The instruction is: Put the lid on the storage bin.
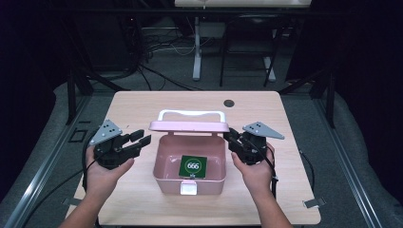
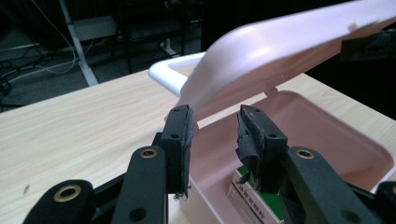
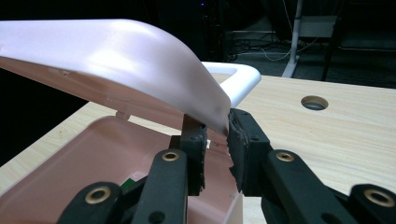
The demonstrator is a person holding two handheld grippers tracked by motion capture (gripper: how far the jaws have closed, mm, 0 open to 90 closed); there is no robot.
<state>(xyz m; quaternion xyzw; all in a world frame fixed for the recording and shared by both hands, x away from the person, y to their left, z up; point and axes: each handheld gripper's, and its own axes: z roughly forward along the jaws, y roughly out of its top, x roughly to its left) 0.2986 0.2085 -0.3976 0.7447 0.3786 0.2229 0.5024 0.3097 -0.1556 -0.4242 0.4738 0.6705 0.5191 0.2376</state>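
Observation:
A pink box [image 1: 157,164] stands open in the middle of the wooden table, its lid [image 1: 189,126] held up at a slant, with a white handle [image 1: 190,113] behind it. Inside lies a green packet [image 1: 193,166] marked 666, whose edge is also in the left gripper view [image 2: 252,198]. My right gripper [image 1: 229,137] is shut on the lid's right corner; the lid [image 3: 140,60] sits pinched between its jaws [image 3: 215,122]. My left gripper [image 1: 142,137] is open beside the box's left wall, its jaws [image 2: 215,114] just short of the lid's left corner [image 2: 196,100] and touching nothing.
A white latch [image 1: 189,188] sits on the box's front wall. A round hole [image 1: 229,102] is in the tabletop at the back right. Bare table [image 1: 133,107] lies on both sides of the box. A white table leg [image 1: 196,52] and cables are on the floor beyond.

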